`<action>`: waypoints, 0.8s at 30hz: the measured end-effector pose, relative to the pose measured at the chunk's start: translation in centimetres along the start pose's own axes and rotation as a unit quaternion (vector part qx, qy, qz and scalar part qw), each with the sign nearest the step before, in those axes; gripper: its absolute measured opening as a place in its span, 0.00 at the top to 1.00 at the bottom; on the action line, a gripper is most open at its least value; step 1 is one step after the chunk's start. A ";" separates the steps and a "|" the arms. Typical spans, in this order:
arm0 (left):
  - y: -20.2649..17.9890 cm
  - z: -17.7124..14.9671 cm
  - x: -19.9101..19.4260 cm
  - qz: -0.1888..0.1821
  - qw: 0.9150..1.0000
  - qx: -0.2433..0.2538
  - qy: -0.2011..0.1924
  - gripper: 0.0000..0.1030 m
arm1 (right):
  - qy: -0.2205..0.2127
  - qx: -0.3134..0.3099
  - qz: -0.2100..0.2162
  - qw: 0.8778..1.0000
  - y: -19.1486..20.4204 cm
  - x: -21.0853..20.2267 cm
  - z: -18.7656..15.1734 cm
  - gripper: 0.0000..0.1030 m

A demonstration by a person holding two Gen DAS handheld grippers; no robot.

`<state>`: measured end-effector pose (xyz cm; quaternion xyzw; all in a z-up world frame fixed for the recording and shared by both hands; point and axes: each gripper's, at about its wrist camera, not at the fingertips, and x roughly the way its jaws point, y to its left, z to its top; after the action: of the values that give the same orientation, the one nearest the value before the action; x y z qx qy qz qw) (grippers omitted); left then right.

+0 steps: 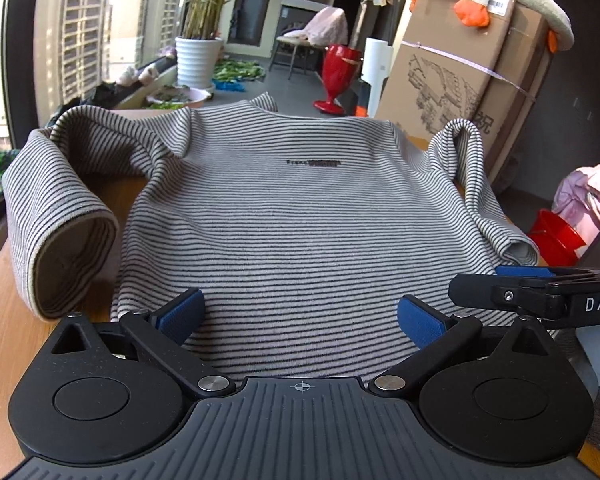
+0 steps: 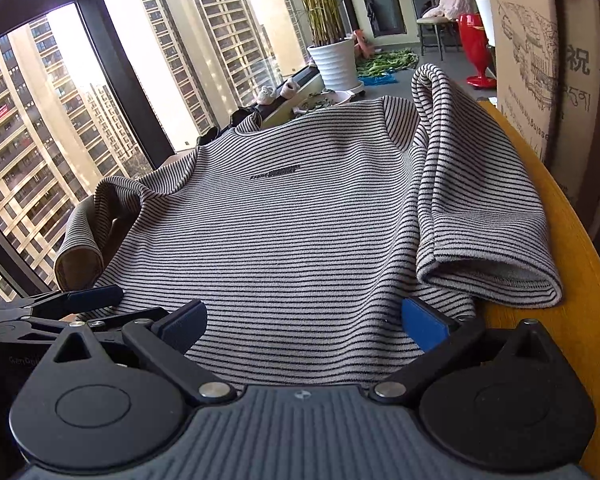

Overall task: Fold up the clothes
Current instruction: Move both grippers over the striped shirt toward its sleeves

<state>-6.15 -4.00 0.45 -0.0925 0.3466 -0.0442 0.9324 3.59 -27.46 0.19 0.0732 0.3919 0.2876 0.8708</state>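
Observation:
A grey shirt with thin black stripes (image 1: pixel 292 208) lies spread flat on a wooden table (image 1: pixel 4 320), front up, with a small dark logo on the chest. Both short sleeves are folded inward and stand up loosely. My left gripper (image 1: pixel 300 316) is open, its blue pads over the shirt's near hem, left of centre. My right gripper (image 2: pixel 304 320) is open over the hem's right part (image 2: pixel 300 240), beside the right sleeve cuff (image 2: pixel 496 276). The right gripper shows at the left wrist view's right edge (image 1: pixel 540 292); the left gripper shows at the right wrist view's left edge (image 2: pixel 60 304).
The table's curved right edge (image 2: pixel 560 240) runs close to a large cardboard box (image 1: pixel 460 80). A red bucket (image 1: pixel 556 236) and pink cloth (image 1: pixel 592 192) sit low on the right. A window with a dark frame (image 2: pixel 112 72) is on the left; a potted plant (image 1: pixel 198 60) stands beyond.

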 end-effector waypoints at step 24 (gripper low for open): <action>-0.2 -1.3 -3.5 -0.050 0.996 -0.076 0.026 0.00 | -0.027 -0.024 -0.026 0.999 0.6 -7.6 -5.0 0.01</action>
<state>-9.65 -3.89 1.73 -0.1790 0.3681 -0.0665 0.9100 -4.29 -31.65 1.89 0.0505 0.3631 0.2723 0.8897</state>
